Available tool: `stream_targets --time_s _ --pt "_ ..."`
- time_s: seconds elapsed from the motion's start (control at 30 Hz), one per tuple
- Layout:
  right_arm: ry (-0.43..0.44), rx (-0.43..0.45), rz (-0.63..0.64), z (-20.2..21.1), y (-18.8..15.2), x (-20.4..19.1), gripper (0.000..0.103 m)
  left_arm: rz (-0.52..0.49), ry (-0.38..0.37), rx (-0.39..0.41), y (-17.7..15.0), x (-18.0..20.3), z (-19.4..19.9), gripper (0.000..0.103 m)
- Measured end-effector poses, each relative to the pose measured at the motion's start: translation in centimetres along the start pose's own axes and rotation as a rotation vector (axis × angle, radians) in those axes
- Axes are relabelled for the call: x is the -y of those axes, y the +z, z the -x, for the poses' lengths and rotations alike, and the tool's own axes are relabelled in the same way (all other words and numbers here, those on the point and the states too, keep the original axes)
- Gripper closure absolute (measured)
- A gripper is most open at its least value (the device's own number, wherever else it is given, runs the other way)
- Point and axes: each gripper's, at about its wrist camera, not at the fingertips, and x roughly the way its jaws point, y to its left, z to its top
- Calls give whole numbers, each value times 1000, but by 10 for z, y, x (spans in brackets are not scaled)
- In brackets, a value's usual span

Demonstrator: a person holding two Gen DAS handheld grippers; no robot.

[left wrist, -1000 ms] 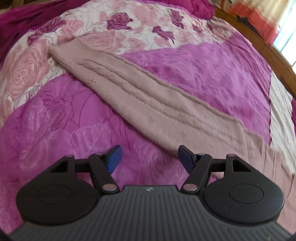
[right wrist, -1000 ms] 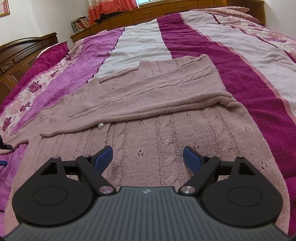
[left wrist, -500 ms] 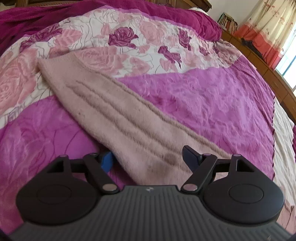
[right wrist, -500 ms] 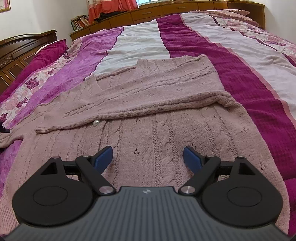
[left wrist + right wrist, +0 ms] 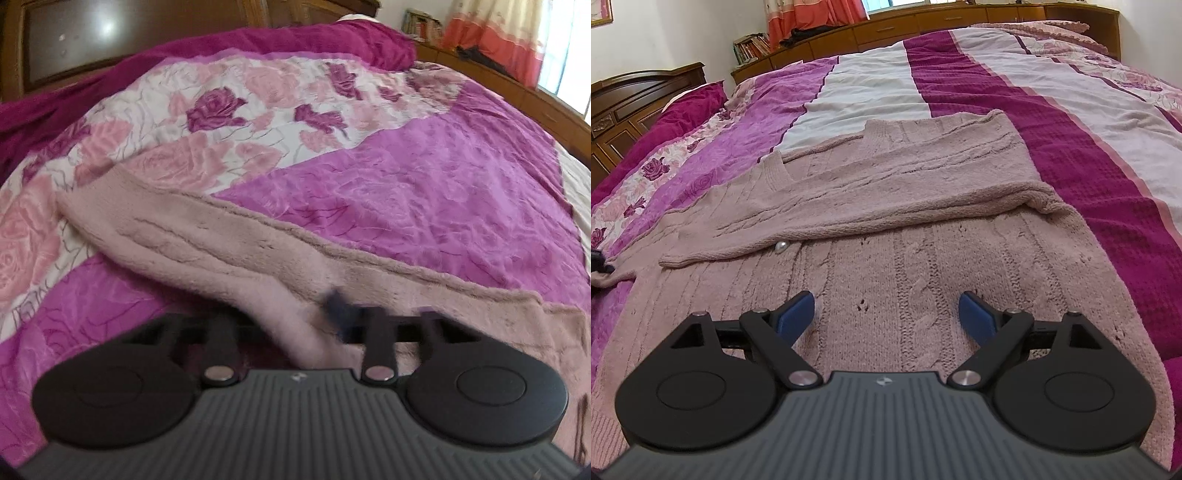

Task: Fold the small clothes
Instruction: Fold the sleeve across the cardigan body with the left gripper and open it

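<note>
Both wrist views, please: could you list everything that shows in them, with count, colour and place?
Cardigan: one, dusty pink cable knit, spread flat on the bed; one sleeve folded across its chest, the other sleeve stretched out sideways over the floral part of the cover.
Button: one, pearly, just below the folded sleeve.
Bedcover: one, striped magenta, white and purple, with a rose print along one side.
Headboard: one, dark wood, far left in the right wrist view.
Cabinets: a wooden row, behind the bed.
Books: a few, on that row.
Curtain: orange and cream, at the window.
Left gripper: black, jaws just closed on the outstretched sleeve.
Right gripper: black with blue pads, open over the cardigan's lower body.
</note>
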Motion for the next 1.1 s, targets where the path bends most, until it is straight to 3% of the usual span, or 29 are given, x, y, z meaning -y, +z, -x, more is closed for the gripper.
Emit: stream_targets --time_s 0.1,0.33,0.67,1.1 --pt "0 2 0 0 -1 0 13 -13 -20 25 0 3 11 93" --pt "12 8 -20 2 0 3 13 -64 -114 144 3 22 55 94" --pt "28 19 -49 6 -1 8 13 -86 -301 238 6 69 115 94" --pt "34 35 -95 9 -1 15 13 -124 -478 211 -7 134 146 94"
